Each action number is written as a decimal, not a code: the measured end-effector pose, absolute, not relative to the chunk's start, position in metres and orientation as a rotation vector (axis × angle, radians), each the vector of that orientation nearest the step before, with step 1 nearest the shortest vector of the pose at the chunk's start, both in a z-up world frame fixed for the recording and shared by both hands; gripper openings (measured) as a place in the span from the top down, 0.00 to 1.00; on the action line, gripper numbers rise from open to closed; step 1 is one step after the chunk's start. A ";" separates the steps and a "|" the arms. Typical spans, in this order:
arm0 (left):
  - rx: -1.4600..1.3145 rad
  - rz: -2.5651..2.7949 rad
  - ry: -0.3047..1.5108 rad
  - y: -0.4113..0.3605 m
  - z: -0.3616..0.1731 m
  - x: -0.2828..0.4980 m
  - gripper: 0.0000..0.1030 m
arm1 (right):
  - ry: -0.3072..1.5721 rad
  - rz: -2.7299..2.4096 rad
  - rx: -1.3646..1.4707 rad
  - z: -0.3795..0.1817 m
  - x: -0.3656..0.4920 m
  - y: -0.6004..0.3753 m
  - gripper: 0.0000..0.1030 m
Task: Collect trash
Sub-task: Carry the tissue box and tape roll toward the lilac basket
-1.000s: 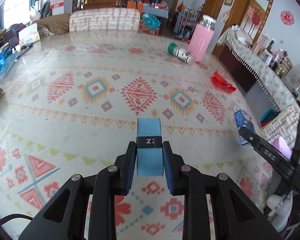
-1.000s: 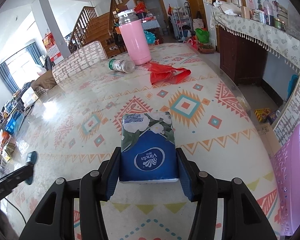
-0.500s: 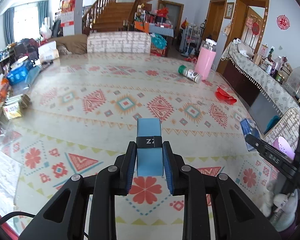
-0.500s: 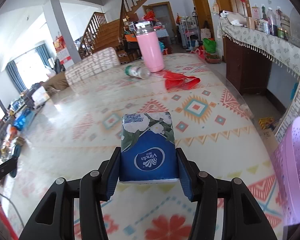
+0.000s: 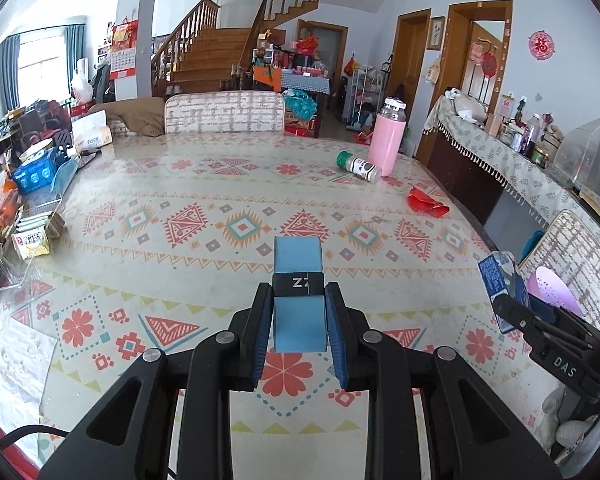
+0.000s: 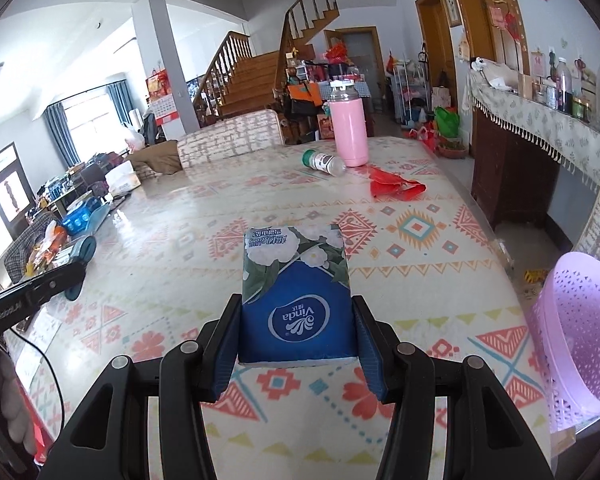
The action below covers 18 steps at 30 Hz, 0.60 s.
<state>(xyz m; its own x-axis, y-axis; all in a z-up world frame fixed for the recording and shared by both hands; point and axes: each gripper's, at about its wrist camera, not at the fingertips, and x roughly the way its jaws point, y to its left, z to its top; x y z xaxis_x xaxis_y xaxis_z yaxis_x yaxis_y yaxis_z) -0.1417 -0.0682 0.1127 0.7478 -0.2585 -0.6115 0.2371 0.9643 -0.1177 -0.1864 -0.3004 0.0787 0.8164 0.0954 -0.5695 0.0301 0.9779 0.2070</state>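
My left gripper (image 5: 298, 322) is shut on a light blue box (image 5: 299, 280) with a black band, held above the patterned table (image 5: 180, 216). My right gripper (image 6: 296, 334) is shut on a blue Vinda tissue pack (image 6: 296, 292), also above the table; it shows at the right edge of the left wrist view (image 5: 500, 284). A pink-purple perforated basket (image 6: 580, 328) stands at the table's right edge. A red plastic bag (image 6: 396, 186) and a lying green-capped bottle (image 6: 324, 160) are far on the table.
A pink flask (image 6: 350, 132) stands by the bottle. Snack packets (image 5: 32, 236), a blue pack (image 5: 36, 170) and a tissue box (image 5: 92, 134) crowd the left side. A chair (image 5: 224, 112) is at the far edge, a sideboard (image 6: 540, 136) on the right.
Both grippers have pulled back and risen from the table, each still holding its item. More of the table and room shows, and the basket is larger in the right view.
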 end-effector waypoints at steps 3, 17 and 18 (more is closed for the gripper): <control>-0.037 -0.281 0.674 -0.067 0.112 -0.143 0.75 | 0.616 0.035 0.218 0.079 -0.193 -0.298 0.45; -0.027 -0.317 0.681 -0.071 0.108 -0.146 0.75 | 0.636 0.037 0.253 0.067 -0.204 -0.292 0.45; -0.026 -0.319 0.683 -0.072 0.107 -0.145 0.75 | 0.635 0.037 0.251 0.067 -0.204 -0.291 0.45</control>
<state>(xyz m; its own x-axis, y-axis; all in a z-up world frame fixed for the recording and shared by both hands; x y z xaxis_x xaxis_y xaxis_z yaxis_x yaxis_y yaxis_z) -0.1450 -0.0718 0.1070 0.7292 -0.2982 -0.6159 0.2816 0.9511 -0.1272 -0.2043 -0.2911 0.0675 0.8053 0.1113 -0.5823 0.0423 0.9689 0.2436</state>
